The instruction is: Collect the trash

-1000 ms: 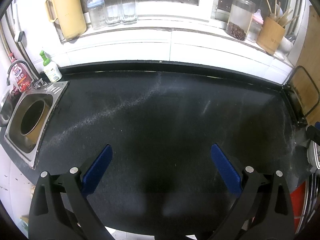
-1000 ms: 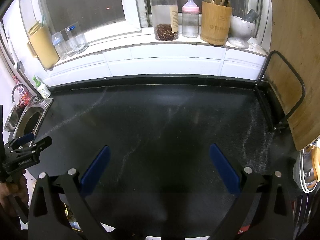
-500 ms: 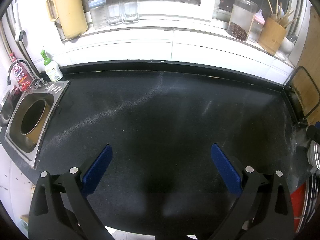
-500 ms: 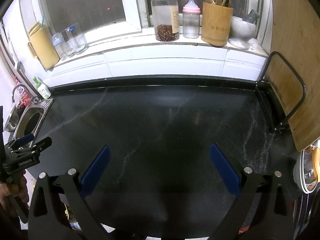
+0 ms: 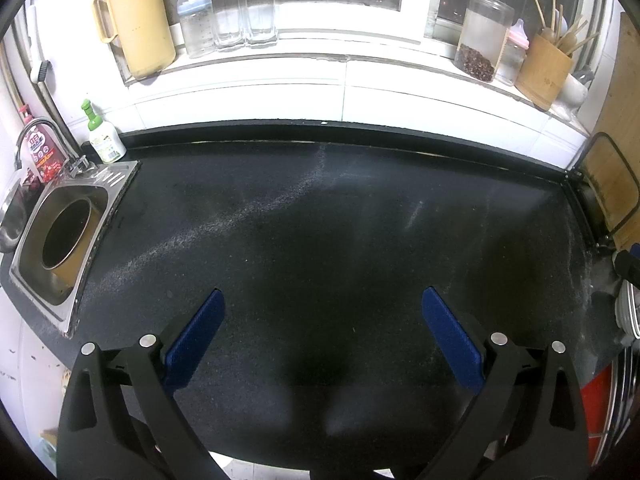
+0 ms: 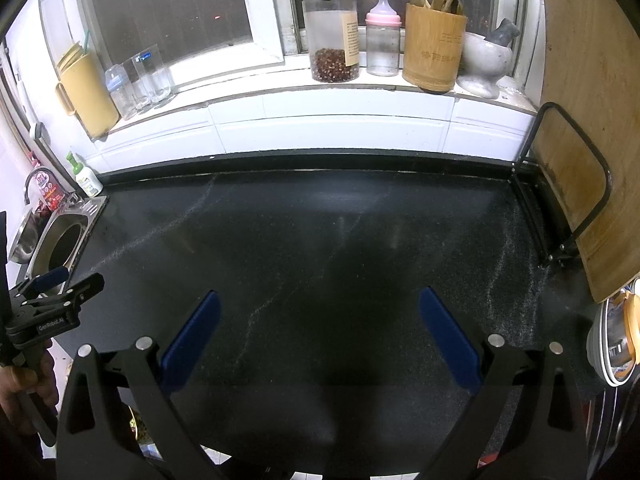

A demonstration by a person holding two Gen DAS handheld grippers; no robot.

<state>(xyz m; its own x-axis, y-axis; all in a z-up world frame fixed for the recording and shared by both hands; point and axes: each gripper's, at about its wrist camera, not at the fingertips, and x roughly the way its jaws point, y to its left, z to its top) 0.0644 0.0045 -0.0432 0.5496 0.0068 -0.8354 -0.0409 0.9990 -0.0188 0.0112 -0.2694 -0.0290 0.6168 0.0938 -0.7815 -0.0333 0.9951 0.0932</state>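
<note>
No piece of trash shows on the black countertop [image 5: 320,216] in either view. My left gripper [image 5: 322,312] hovers over the counter's front part, open, with nothing between its blue pads. My right gripper [image 6: 318,312] is likewise open and holds nothing above the same counter [image 6: 320,232]. In the right wrist view the left gripper [image 6: 60,284] also appears at the far left edge, held by a hand [image 6: 24,392].
A small steel sink [image 5: 60,232] with a round opening lies at the counter's left end, a green-capped bottle [image 5: 102,136] behind it. The windowsill carries a yellow jug [image 5: 140,20], glasses, a jar [image 6: 332,36], a baby bottle and a bamboo utensil holder [image 6: 432,52]. A wooden cutting board [image 6: 588,120] stands in a rack at right.
</note>
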